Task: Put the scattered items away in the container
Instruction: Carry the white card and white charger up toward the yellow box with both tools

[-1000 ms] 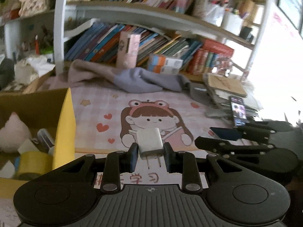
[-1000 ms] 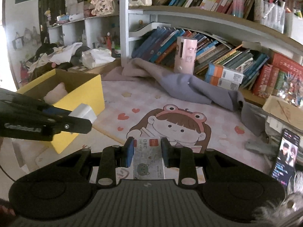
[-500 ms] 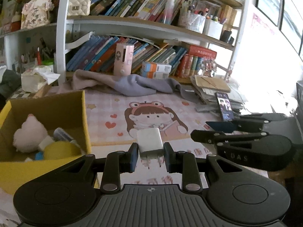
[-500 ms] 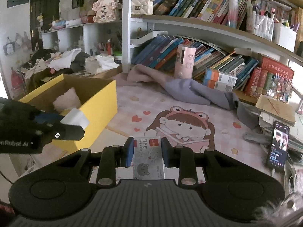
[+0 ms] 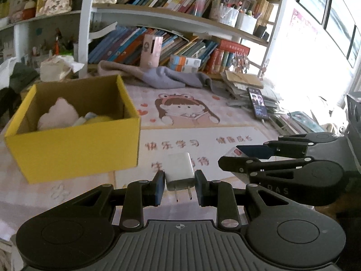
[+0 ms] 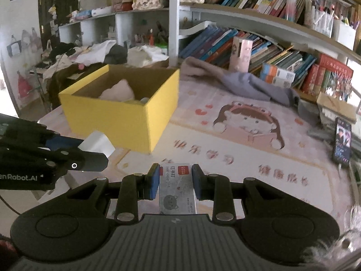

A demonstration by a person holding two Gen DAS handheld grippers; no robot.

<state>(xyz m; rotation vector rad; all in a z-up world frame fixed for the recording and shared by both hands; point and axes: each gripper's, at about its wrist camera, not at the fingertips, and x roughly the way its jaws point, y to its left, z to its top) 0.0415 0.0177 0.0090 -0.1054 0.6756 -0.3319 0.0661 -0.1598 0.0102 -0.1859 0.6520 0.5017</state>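
The near wall of the open yellow cardboard box (image 5: 74,149) is hiding most of what is lying inside it: one pale pink plush toy (image 5: 59,115) is showing above the rim, with something yellow and a pale scrap beside it that are too covered to name. The left gripper (image 5: 180,186) is clamping one white plug-in charger (image 5: 180,169) by its sides, its two metal prongs pointing back toward the camera, and is hanging over the pink cartoon desk mat (image 5: 203,140) just to the right of the box. The right gripper (image 6: 175,180) is pinching one small grey box of staples with a red label (image 6: 177,187) (its lower end is running out of sight under the gripper body). Only the right wrist view is showing the heap of clothes (image 6: 85,56) behind the box; only the left wrist view is showing the bright window side of the room. One dark phone (image 6: 342,140) with a lit screen is leaning against stacked papers at the mat's right edge, and one grey-and-pink cloth (image 6: 237,81) is lying crumpled before the bookshelves. In each view the other gripper is appearing side-on at the frame edge, its load partly covered; the staple box seems only a red-and-white corner there.
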